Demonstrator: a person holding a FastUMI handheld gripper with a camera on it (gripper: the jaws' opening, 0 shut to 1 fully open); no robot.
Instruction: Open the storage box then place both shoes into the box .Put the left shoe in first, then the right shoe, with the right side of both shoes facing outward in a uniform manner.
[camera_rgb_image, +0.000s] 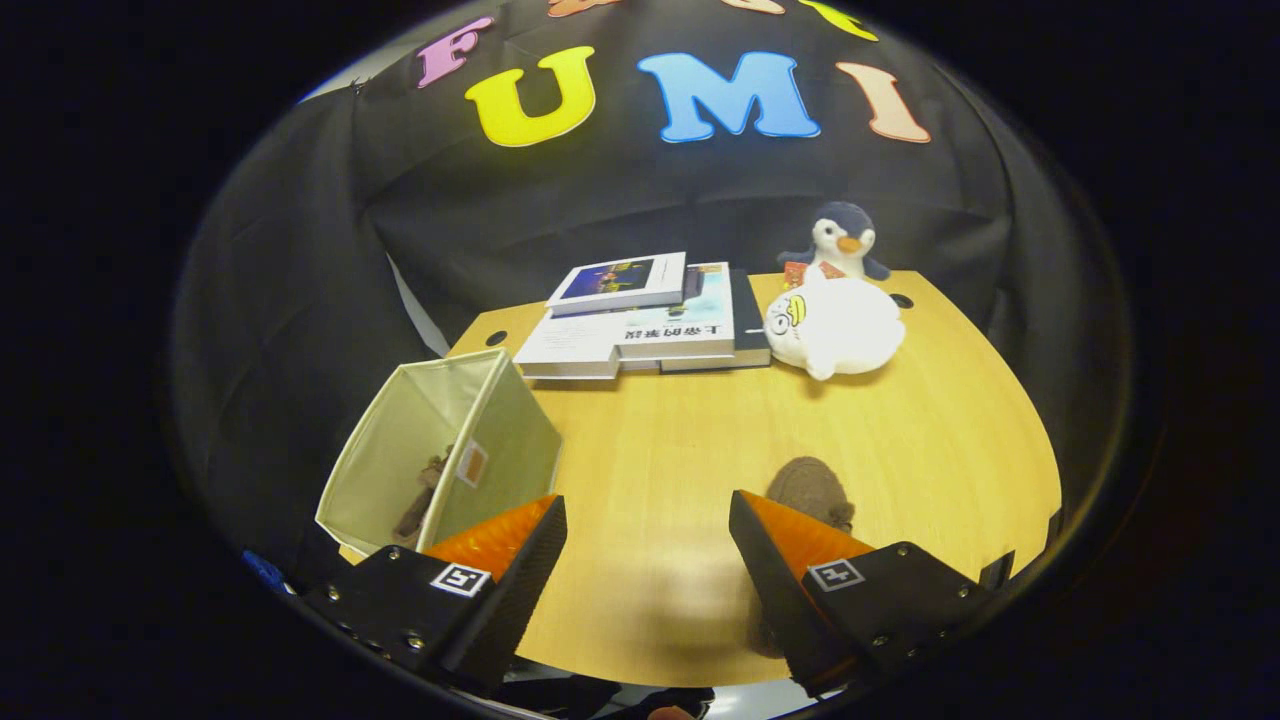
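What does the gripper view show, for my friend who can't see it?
The open gripper hovers over a wooden table, holding nothing. One brown shoe is in the open storage box by one finger; another shoe lies just past the other. Books and two plush toys sit beyond.

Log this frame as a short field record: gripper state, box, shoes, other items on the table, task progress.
gripper: gripper open, fingers apart over bare table, holding nothing
storage box: storage box open, at the table's edge, just beyond one finger
shoe in box: brown shoe lying inside
shoe on table: second brown shoe beside the other finger, partly hidden by it
other items: stack of books; white plush; penguin plush behind it
progress: one shoe placed, one left
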